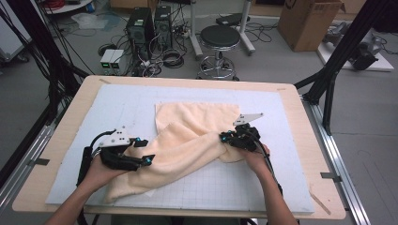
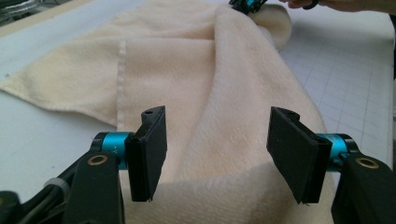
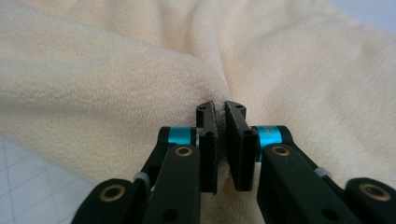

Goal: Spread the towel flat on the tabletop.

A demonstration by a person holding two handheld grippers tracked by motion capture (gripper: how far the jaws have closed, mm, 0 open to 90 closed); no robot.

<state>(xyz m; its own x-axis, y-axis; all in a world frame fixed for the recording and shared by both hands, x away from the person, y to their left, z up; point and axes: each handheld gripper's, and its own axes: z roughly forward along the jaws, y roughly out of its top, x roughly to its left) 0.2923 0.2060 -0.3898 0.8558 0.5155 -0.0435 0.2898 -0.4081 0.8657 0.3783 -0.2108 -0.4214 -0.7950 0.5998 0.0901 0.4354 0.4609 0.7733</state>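
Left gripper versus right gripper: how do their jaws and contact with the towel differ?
The left gripper has jaws wide apart, pads clear of the towel; the right gripper has jaws nearly closed, pinching a towel fold. Left sits at the towel's near end, right at its bunched middle. Both have black jaws.

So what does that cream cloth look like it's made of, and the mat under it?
The cream cloth looks like soft terry or fleece toweling: a fuzzy matte nap, limp folds, and a stitched hem band in the left gripper view. The mat looks like a smooth, matte pale sheet printed with a fine grid, perhaps vinyl or a cutting mat; the wooden-looking table rims it.
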